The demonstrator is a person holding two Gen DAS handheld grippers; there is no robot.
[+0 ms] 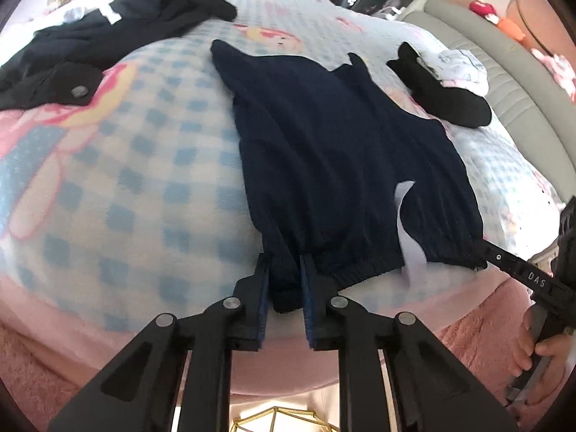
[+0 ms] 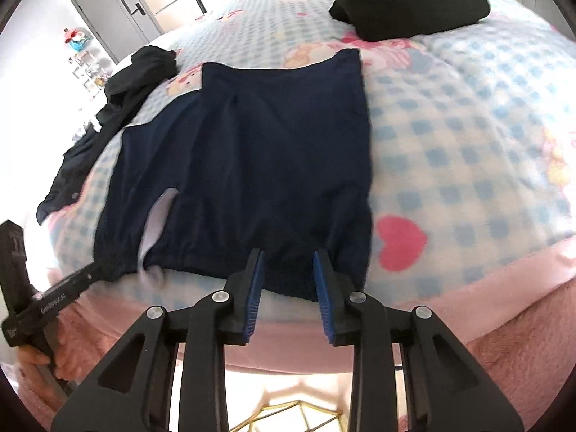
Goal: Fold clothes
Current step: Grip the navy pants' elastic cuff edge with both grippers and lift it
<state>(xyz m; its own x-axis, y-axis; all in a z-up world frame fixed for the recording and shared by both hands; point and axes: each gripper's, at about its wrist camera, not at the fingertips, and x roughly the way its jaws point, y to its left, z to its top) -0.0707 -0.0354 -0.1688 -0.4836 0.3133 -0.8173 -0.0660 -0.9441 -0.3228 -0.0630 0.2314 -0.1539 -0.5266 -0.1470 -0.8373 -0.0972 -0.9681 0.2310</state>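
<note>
Two tools, one navy garment, two black garments, one blanket.

Both wrist cameras look steeply down along their fingers at the bed from close range. They share the navy shorts (waistband nearest), seen from opposite ends.

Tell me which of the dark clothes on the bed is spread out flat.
The navy shorts, lying flat at the near edge with their waistband between both grippers. The black garment is crumpled further back, and the black piece is folded.
</note>
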